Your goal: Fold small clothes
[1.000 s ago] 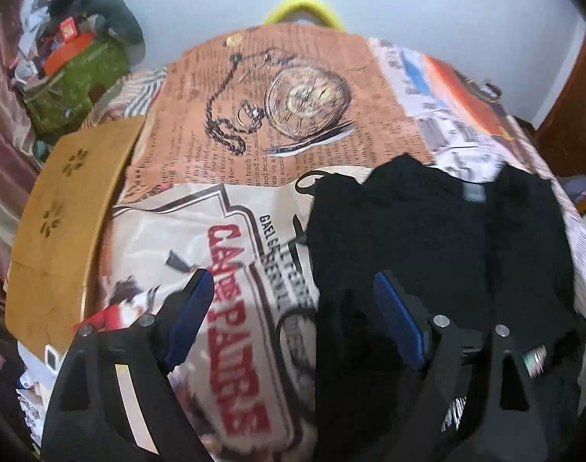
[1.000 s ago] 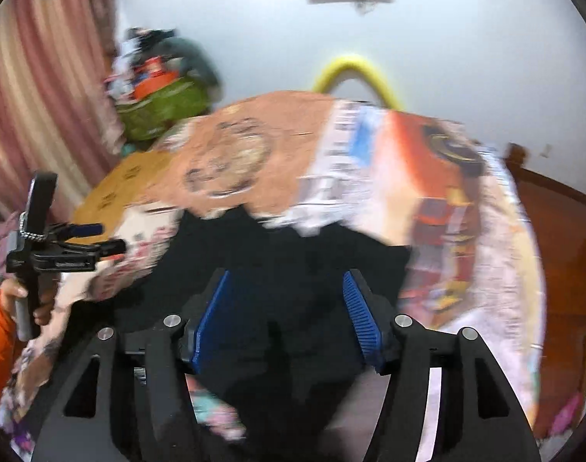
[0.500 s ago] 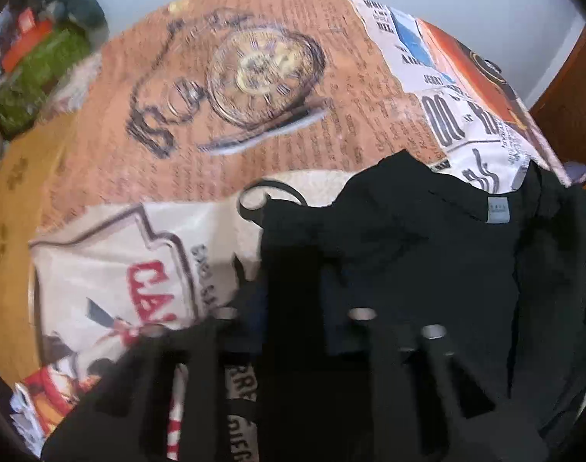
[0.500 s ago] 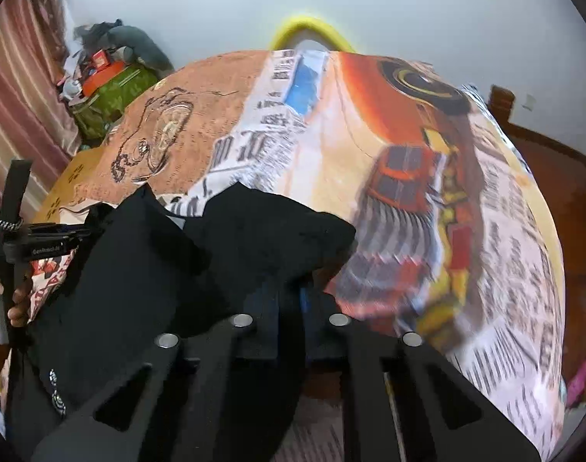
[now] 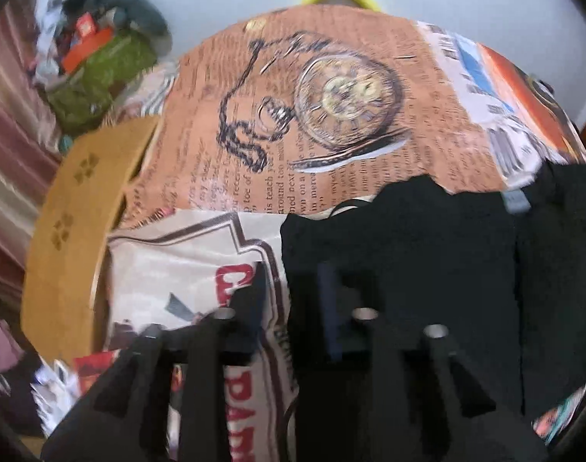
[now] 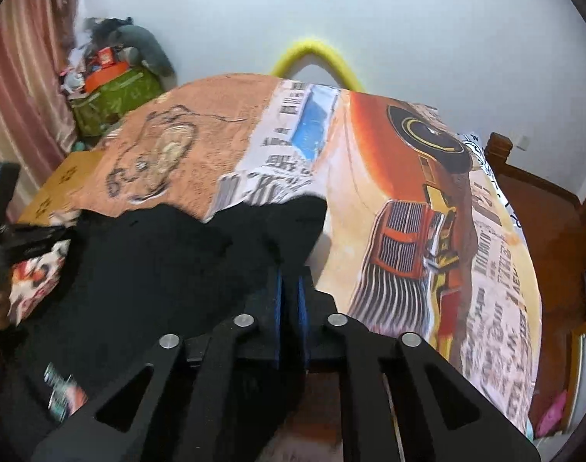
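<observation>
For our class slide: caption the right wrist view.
Right gripper shut on black fabric garment over printed bedspread.

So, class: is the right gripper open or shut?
Shut: the right gripper pinches a fold of the black garment between its blue pads.

printed bedspread (image 6: 373,177), green bag (image 6: 115,94), yellow tube (image 6: 316,52)

Both wrist cameras look forward along their fingers, low and close over the bed; both views share the black cotton garment (image 5: 427,238) (image 6: 146,269).
</observation>
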`<state>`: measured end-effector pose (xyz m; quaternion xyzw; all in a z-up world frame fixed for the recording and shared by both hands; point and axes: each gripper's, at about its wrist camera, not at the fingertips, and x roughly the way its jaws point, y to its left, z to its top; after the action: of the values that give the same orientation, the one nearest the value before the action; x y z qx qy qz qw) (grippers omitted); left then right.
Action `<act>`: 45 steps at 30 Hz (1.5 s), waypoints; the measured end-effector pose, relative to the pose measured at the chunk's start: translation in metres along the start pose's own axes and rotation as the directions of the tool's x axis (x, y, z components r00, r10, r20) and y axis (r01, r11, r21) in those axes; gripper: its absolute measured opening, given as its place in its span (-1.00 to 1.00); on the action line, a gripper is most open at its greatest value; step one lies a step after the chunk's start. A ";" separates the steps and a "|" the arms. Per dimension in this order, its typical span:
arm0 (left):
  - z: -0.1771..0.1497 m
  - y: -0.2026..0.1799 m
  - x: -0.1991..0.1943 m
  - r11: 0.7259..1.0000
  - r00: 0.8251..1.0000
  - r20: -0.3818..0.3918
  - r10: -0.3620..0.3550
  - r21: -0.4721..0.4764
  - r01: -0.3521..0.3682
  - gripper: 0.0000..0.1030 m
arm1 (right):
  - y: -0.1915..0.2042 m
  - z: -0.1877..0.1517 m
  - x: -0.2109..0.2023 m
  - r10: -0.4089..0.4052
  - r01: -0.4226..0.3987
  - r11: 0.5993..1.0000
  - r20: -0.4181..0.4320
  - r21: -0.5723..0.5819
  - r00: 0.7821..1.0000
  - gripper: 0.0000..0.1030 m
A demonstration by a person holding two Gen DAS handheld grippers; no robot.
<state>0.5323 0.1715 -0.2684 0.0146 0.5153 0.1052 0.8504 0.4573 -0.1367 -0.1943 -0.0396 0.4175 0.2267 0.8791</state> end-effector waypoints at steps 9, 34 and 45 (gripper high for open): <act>-0.055 -0.054 -0.087 0.968 0.981 0.078 -0.178 0.192 0.160 0.28 | 0.021 -0.052 -0.061 0.151 -0.151 0.988 -0.003 -0.033 0.989 -0.19; -0.107 -0.163 -0.105 0.897 0.974 0.109 -0.201 0.420 0.138 -0.89 | 0.014 -0.126 -0.073 0.159 -0.162 0.986 -0.077 -0.032 0.984 -0.84; -0.141 -0.070 -0.149 0.958 0.974 0.076 -0.213 0.214 0.193 -0.30 | -0.003 -0.142 -0.121 0.140 -0.139 0.990 -0.039 0.039 0.989 -0.04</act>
<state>0.3528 0.0626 -0.2138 0.0544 0.4797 -0.0370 0.8750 0.2909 -0.2201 -0.1959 0.0009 0.4416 0.2791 0.8527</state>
